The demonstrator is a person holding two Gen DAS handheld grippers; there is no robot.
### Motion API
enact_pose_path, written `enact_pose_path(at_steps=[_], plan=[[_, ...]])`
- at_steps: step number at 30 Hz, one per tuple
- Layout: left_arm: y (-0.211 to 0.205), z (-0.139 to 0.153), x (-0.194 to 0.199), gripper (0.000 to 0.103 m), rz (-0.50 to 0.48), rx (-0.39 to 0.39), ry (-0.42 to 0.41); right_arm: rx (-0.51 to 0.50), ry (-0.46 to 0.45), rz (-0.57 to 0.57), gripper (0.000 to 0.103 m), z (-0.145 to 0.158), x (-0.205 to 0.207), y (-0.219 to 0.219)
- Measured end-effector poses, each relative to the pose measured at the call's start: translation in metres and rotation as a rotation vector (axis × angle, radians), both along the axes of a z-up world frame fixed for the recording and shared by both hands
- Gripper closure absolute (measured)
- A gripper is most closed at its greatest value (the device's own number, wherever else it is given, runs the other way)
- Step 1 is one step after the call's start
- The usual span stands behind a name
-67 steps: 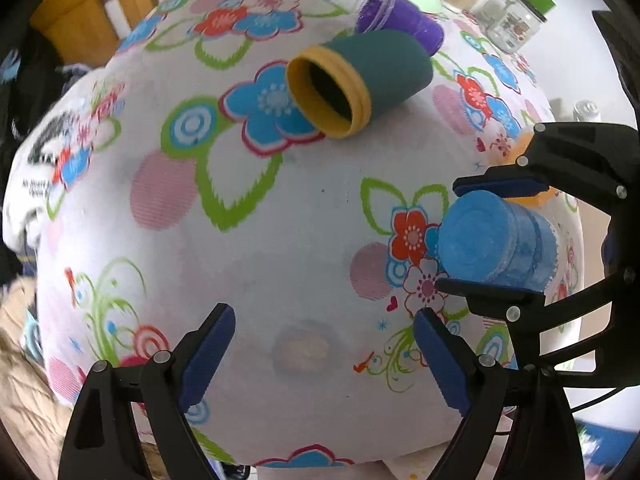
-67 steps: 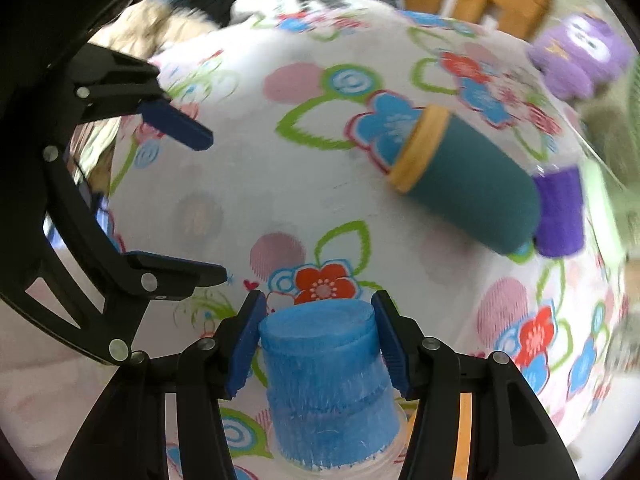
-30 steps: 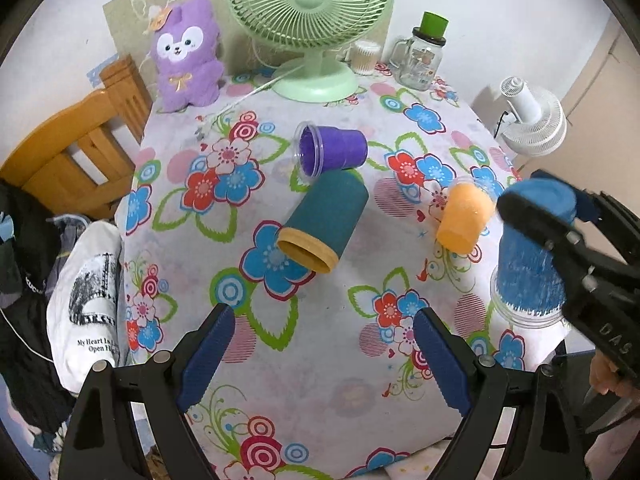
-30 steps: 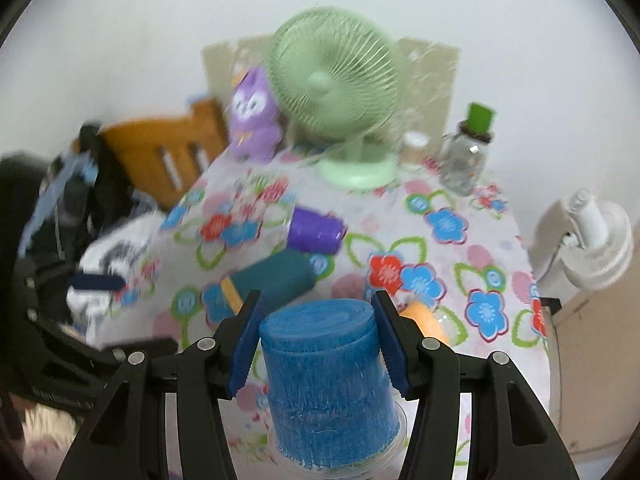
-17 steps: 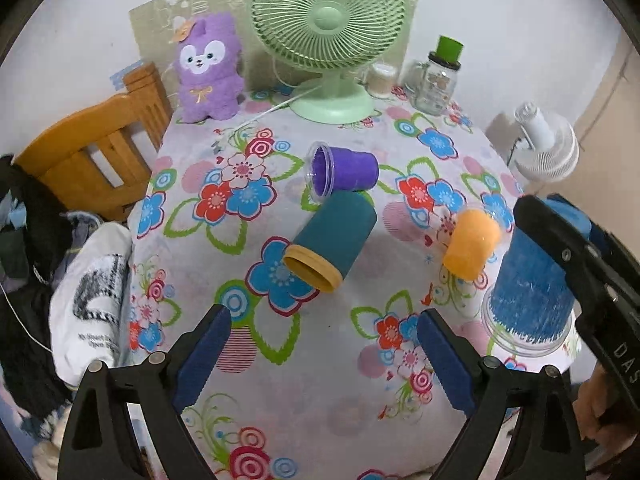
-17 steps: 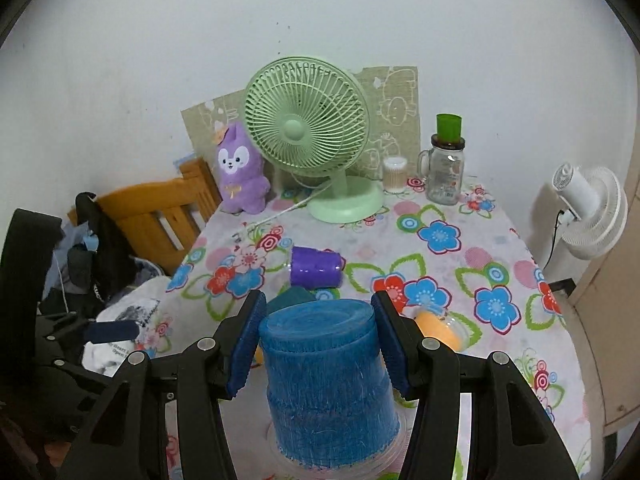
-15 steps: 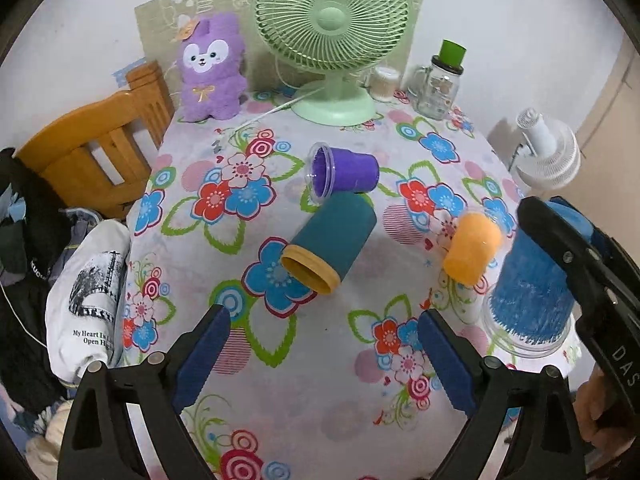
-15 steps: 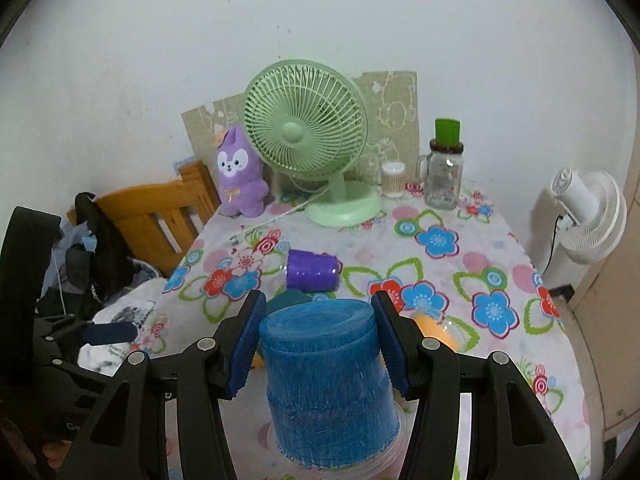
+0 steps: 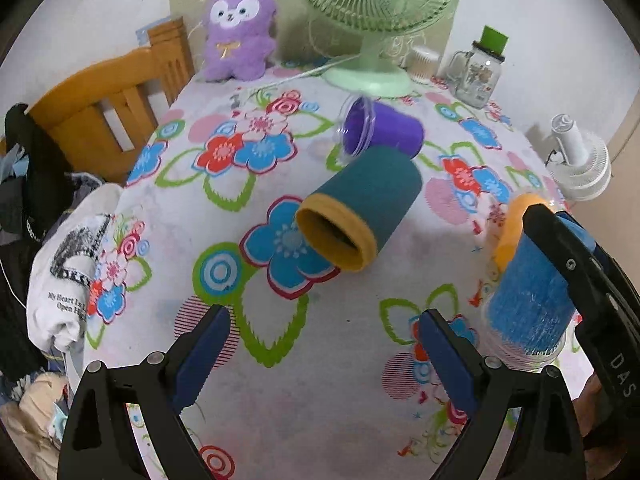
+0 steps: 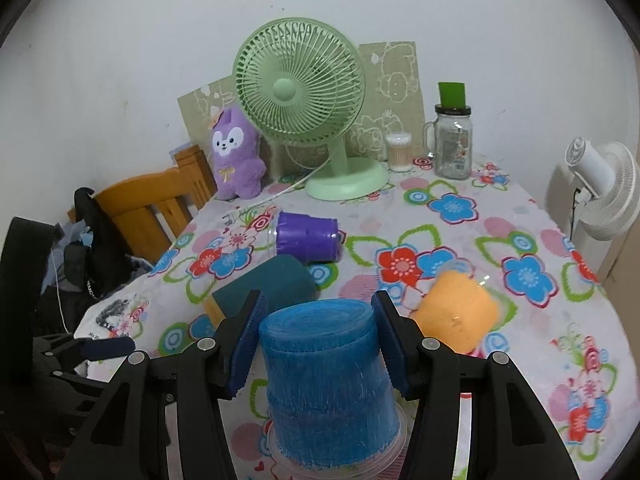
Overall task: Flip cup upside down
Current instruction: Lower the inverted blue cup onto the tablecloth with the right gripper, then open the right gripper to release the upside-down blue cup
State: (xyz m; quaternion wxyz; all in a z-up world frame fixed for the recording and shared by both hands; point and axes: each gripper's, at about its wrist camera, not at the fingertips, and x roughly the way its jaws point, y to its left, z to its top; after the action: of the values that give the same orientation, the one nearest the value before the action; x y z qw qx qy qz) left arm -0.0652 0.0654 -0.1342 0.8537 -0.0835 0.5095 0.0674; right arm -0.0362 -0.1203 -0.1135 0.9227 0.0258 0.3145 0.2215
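Inverted blue cup (image 10: 332, 384) sits clamped in right hand-held gripper (image 10: 318, 340).

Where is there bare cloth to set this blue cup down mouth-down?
Best patch: the near cloth between the left gripper fingers, in front of the teal cup, beside the blue cup in the right gripper. Another lies left of the purple cup, toward the chair. Crowded: purple, teal and orange cup mid-table; fan and jar behind.

The white shirt (image 9: 66, 280) hanging at the table's left edge has small black words, "My Heart Is" and under them "Open H". The black right gripper (image 9: 582, 276) has white letters "DAS" on its side.
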Motion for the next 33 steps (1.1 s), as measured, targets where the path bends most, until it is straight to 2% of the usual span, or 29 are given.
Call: enact_pose_path(at_steps=[11,15,18,20,21,22,23,28,33], plan=[[0.019,-0.024,0.007,0.007,0.005,0.006,0.016,0.015,0.003,-0.013,0.045,-0.033,0.009,0.026],[0.023,-0.029,0.007,0.007,-0.001,0.009,0.025,-0.019,-0.038,-0.013,0.045,-0.035,0.007,0.035],[0.024,-0.029,0.003,0.007,-0.013,0.003,0.041,-0.033,-0.017,-0.005,0.044,-0.033,0.000,0.036],[0.024,-0.027,0.000,0.007,-0.018,-0.011,0.058,-0.038,0.027,-0.006,0.037,-0.032,-0.005,0.035],[0.023,-0.026,-0.002,0.007,-0.024,-0.009,0.076,-0.044,0.057,-0.011,0.029,-0.031,-0.006,0.034],[0.022,-0.024,-0.004,0.007,-0.031,-0.013,0.085,-0.045,0.080,-0.022,0.021,-0.030,-0.007,0.033],[0.022,-0.022,-0.005,0.007,-0.035,-0.019,0.091,-0.046,0.099,-0.026,0.020,-0.027,-0.009,0.032],[0.017,-0.002,-0.011,0.007,-0.048,-0.025,0.114,-0.082,0.127,-0.016,0.018,-0.005,-0.017,0.031],[0.015,0.031,-0.013,0.007,-0.042,-0.041,0.104,-0.071,0.152,-0.026,0.016,0.028,-0.022,0.020]])
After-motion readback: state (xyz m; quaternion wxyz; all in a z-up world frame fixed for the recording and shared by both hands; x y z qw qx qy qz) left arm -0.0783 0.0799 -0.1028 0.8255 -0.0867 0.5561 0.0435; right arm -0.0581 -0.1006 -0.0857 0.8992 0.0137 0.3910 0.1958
